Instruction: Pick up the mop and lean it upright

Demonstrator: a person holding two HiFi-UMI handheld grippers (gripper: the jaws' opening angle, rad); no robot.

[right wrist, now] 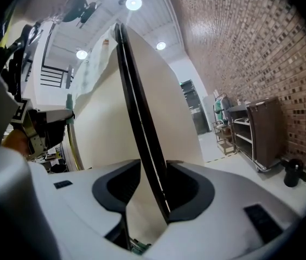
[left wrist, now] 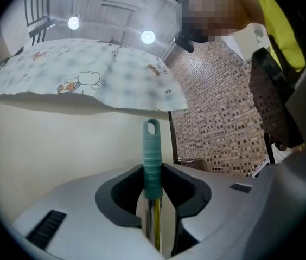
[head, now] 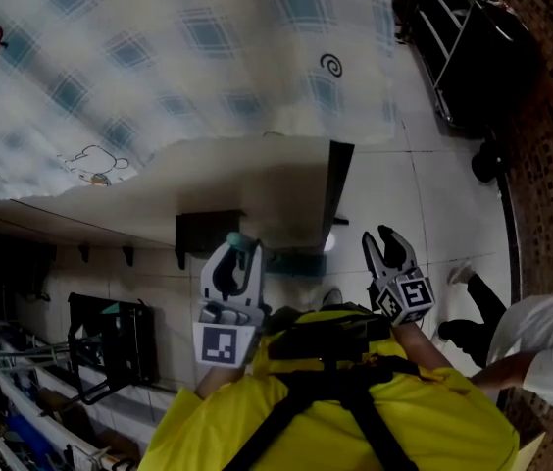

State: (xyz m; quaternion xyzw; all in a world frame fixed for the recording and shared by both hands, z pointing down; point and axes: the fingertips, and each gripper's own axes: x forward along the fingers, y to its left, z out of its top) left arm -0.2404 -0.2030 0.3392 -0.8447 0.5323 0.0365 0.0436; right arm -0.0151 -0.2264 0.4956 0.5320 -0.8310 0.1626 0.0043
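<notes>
- Left tongs (left wrist: 153, 172): clamped on the mop (left wrist: 152, 153). The pads sit where the green ribbed grip meets the shiny shaft (left wrist: 153, 221). The grip's hanging loop stands clear above the jaws.
- Mop position: the handle runs up through the left jaws, and the cream wall panel (left wrist: 61, 145) lies beyond them. The handle looks close to upright. No view shows the mop head, so I cannot tell whether it rests on the floor (head: 433, 194).
- Right tongs (right wrist: 153, 172): jaws apart, holding nothing. The panel's dark edge strip (right wrist: 136, 107) lines up with their gap, but the head view puts it off to their left.
- Risk, slipping: the hold is high on the handle and partly on smooth metal. The weight below could draw the shaft down through the pads.
- Risk, swinging: with only one grip near the top, the unseen lower end may swing and knock the panel.
- Risk, sliding after release: panel and tiled floor both look smooth. A handle set too steep or too near the dark edge may skid sideways and fall.
- Risk, snagging: the patterned cloth (left wrist: 88, 75) overhangs the panel above the left tongs and could catch the loop.
</notes>
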